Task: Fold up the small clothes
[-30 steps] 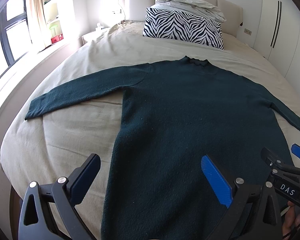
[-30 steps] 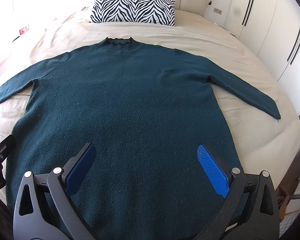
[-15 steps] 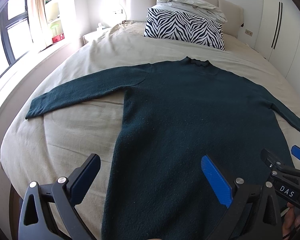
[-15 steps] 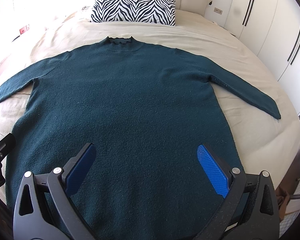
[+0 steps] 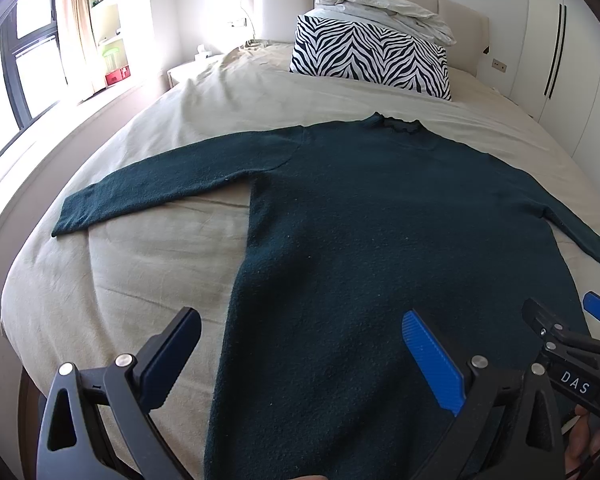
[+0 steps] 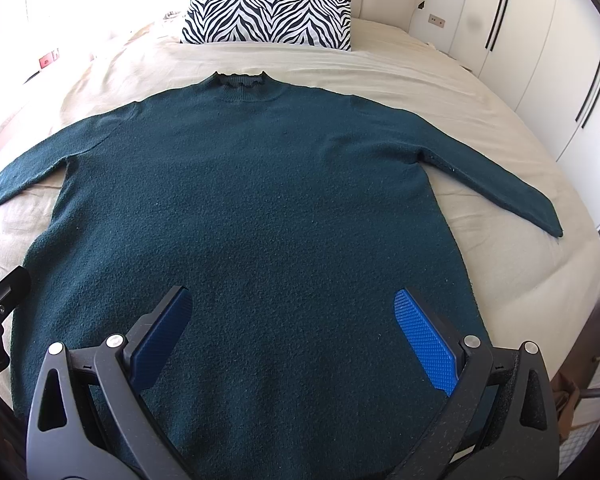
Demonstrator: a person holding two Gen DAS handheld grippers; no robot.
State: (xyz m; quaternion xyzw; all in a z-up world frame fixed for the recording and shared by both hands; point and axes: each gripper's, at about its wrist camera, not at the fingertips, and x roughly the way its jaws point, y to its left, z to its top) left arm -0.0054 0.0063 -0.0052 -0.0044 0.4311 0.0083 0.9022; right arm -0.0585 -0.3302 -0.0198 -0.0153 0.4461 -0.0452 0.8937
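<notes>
Left gripper (image 5: 300, 354), right gripper (image 6: 290, 320) agape; teal sweater (image 6: 252, 208) flat, unfolded.

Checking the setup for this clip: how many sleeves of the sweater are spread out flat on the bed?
2. The left sleeve stretches toward the window side; the right sleeve stretches toward the wardrobe side. Neither is folded in yet.

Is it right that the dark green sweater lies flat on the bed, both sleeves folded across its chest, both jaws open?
Not quite. The sweater lies flat on the bed, but both sleeves are spread outward, as the right wrist view shows. Both jaws are open.
</notes>
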